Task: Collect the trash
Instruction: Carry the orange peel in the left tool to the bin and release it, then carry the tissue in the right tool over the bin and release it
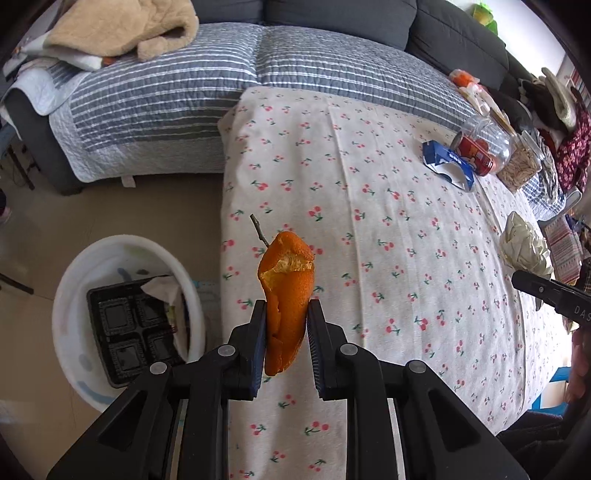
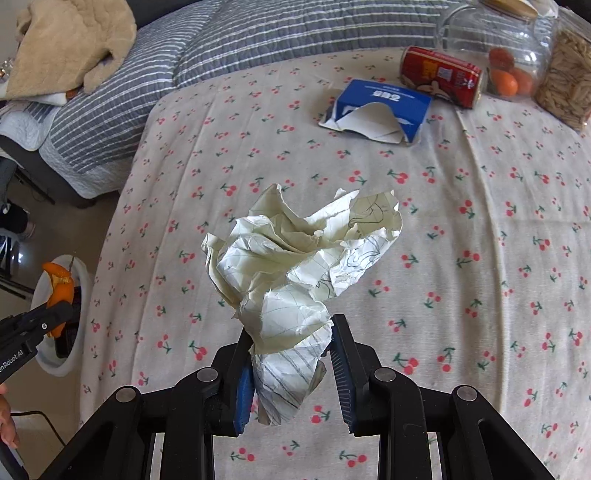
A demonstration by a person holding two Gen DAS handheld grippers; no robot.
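My left gripper is shut on an orange peel with a thin stem, held above the table's left edge. Below and to its left, on the floor, stands a white bin holding a black plastic tray and paper. My right gripper is shut on a crumpled ball of lined paper, raised over the cherry-print tablecloth. In the right wrist view the left gripper with the orange peel appears at the far left, over the bin. The crumpled paper also shows at the right of the left wrist view.
At the table's far side lie a torn blue carton, a red can on its side, a clear jar with orange fruit and a jar of seeds. A striped grey sofa with a beige blanket stands behind.
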